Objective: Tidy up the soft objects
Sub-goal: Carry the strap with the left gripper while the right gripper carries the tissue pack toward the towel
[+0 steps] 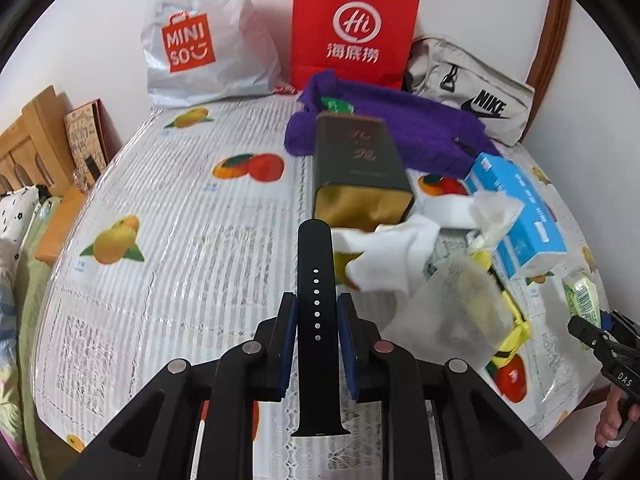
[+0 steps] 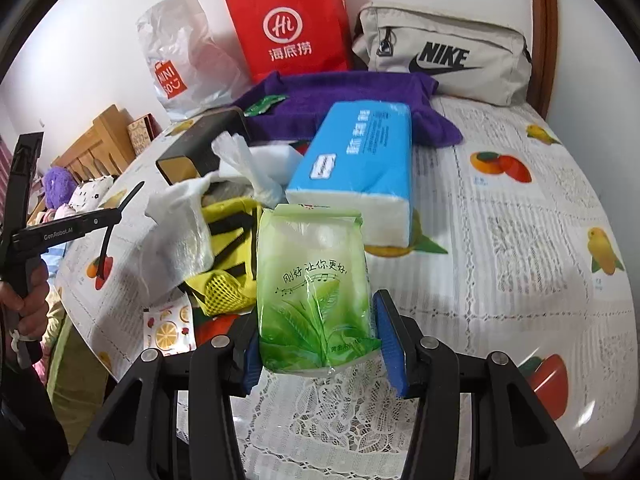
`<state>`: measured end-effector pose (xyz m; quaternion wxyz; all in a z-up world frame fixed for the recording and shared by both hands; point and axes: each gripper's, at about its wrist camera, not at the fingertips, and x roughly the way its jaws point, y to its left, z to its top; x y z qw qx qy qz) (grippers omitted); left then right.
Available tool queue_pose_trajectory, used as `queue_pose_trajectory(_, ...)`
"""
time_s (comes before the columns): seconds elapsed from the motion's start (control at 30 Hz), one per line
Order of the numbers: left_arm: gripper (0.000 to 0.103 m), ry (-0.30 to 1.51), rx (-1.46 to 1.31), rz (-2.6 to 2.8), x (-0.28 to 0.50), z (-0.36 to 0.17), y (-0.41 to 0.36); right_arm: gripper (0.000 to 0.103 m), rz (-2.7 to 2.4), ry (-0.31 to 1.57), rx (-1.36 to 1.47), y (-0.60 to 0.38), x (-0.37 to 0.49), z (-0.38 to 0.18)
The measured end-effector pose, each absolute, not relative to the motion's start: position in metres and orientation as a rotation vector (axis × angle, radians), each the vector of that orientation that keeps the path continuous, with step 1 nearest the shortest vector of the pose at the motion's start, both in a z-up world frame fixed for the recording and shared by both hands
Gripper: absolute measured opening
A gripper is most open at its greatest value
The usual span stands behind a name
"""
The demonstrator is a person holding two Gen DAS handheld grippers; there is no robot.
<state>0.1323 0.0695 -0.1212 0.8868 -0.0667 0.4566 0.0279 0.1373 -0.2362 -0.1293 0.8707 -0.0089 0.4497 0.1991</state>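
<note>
Above the tabletop (image 1: 168, 264), the left claw (image 1: 317, 312) pinched a black watch strap (image 1: 316, 280) while the right claw (image 2: 316, 336) clamped a green tissue pack (image 2: 312, 280).

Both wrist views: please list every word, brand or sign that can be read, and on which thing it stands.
"MINISO": white plastic bag.
"Hi" and "海底捞": red paper bag.
"NIKE": grey pouch.
"刚好让你更好": green tissue pack.
"GenRobot.AI": left gripper.
"DAS": right gripper.
Dark box: gold characters, too blurred.
Blue tissue pack: print too small.
Tablecloth: captions too small.
</note>
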Motion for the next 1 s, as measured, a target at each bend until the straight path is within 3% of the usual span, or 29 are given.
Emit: queue_pose_trajectory(1.0,0.020,0.888,-0.138,-0.043,0.186,-0.069,0.064,0.049,0.425,0.853,-0.032,-0.215,0.203,-0.064)
